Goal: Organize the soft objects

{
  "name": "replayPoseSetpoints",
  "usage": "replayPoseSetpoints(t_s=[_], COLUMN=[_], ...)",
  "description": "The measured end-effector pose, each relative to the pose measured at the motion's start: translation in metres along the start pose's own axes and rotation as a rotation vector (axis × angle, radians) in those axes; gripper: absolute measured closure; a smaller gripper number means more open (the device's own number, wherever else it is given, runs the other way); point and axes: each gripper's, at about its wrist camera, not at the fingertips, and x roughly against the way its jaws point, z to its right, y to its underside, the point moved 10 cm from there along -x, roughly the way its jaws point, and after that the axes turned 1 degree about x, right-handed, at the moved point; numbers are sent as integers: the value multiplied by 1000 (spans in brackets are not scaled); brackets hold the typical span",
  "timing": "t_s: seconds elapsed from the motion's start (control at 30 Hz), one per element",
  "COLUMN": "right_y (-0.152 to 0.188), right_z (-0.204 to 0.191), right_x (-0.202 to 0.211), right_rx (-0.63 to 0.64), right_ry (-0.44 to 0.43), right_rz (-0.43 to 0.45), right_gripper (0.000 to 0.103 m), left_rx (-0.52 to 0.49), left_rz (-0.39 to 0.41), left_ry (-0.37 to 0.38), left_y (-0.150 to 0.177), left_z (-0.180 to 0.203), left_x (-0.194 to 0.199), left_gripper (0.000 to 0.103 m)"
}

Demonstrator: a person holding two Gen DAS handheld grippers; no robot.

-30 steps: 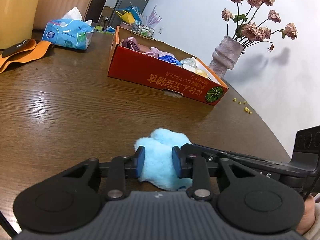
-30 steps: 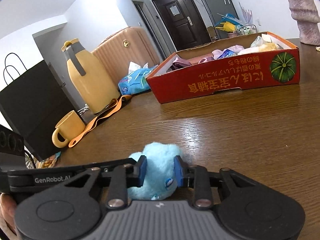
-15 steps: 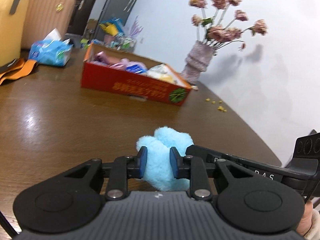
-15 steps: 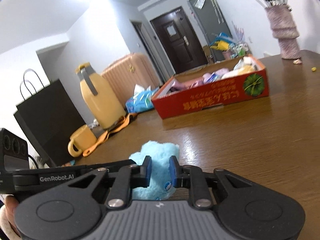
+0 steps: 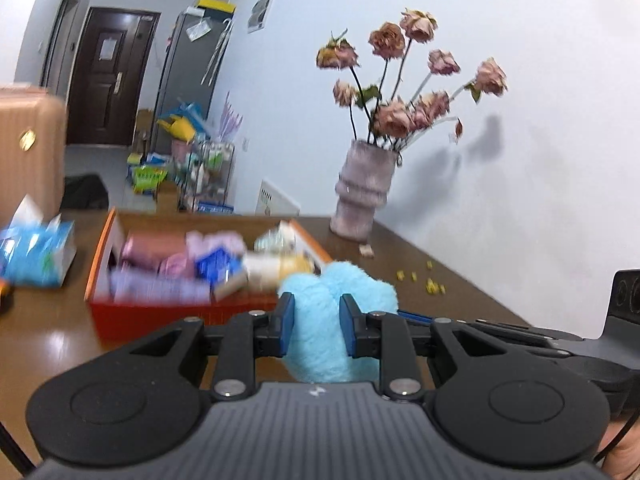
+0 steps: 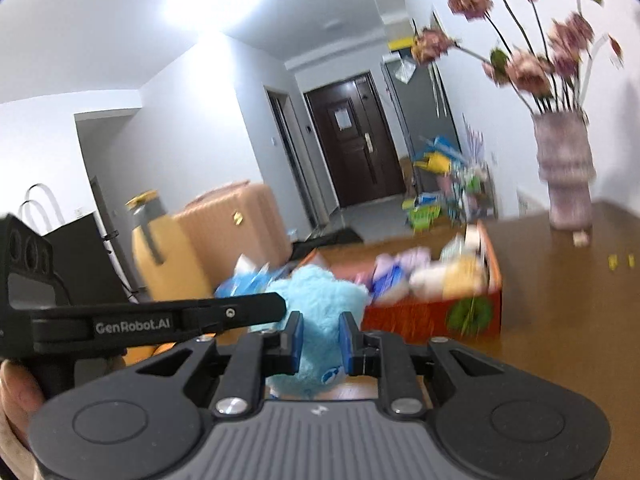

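Both claws are clamped on the same thing: the left claw (image 5: 316, 330) pinches a fluffy light-blue plush toy (image 5: 332, 320) between its blue pads, and the right claw (image 6: 319, 338) squeezes the same toy (image 6: 316, 312) from the other side. Each view shows the other claw's black body coming in beside the toy. The toy appears to be held clear of the table (image 5: 48, 340), though its underside is hidden behind the claw bodies.

Just beyond the toy stands the red cardboard box (image 5: 120, 312), open at the top and already holding soft things: pink and lilac bundles, a blue packet and a pale yellowish plush, all blurred. A blue tissue pack (image 5: 36, 256) lies left of the box; a grey vase of dried roses (image 5: 362, 196) stands at the far right of the table, with small yellow crumbs (image 5: 428, 284) scattered near it.

The step in hand looks like the carry: the toy is gripped and heading for the box. The next move likely calls for bringing it over the near wall, finding a gap among the contents, then opening both claws together so the plush drops in rather than snagging on one pad.
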Motion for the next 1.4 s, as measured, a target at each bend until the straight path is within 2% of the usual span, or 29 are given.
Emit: replayPoseSetpoints(t_s=[0.13,0.27,0.4,0.43,0.47,0.53,0.63,0.67,0.7,0.83,0.87,0.93,0.97,1.0,1.03,1.07,1.1,1.17,1.2,1.3,1.4], right_y=[-35,-51,-50,-46,-41,-27,-19,-21,-21,-31,-33,-40,-44,-49,-55,-60,-65,-77,-77,-85,-88], right_z=[31,58,80,86,90,95,109,114,114,113,111,104,100,97,95,93,91,84,84,84,78], right_x=[-51,-98,-142,-151,-162,-178,-184,-181,-181,-175,-172,-162,-155,-147,-138,-128,-118,-89,-89,-63,-37], right_rx=[-15,-10,-1,2,9,6,41,33,33,20,26,41,57,75,93,113,137,221,221,270,265], right_ry=[3,23,44,51,44,34,121,130,130,118,118,120,119,126,141,163,185,251,251,347,371], right_rz=[8,1,-31,-49,-73,-140,-148,-140,-140,-112,-108,-99,-93,-88,-82,-74,-62,-12,-12,34,89], right_gripper=[84,84,84,85,87,86,70,69,69,66,60,57,55,48,43,31,18,9,8,2,1], left_rx=[-9,-9,9,7,10,-11,-55,-49,-40,-40,-40,-42,-44,-48,-53,-57,-62,-89,-115,-182,-154], left_rz=[2,-14,-55,-77,-104,-152,-143,-144,-143,-121,-112,-90,-78,-60,-45,-31,-17,47,89,162,183], left_ry=[-9,-20,-32,-17,10,13,-61,-67,-71,-113,-126,-150,-162,-188,-219,-264,-297,-359,-408,-526,-542], left_y=[-33,-45,-39,-35,-30,-19,-13,-14,-15,-26,-29,-37,-41,-45,-48,-51,-54,-60,-62,-63,-61], left_z=[-18,-39,-61,-64,-63,-64,-78,-82,-86,-95,-96,-99,-100,-102,-104,-108,-111,-116,-118,-120,-117], left_x=[-50,-94,-134,-145,-154,-168,-174,-174,-174,-160,-154,-137,-130,-119,-108,-96,-84,-57,-42,-7,21], left_gripper=[78,78,79,82,88,87,70,64,64,63,61,54,44,33,27,15,9,0,0,0,0])
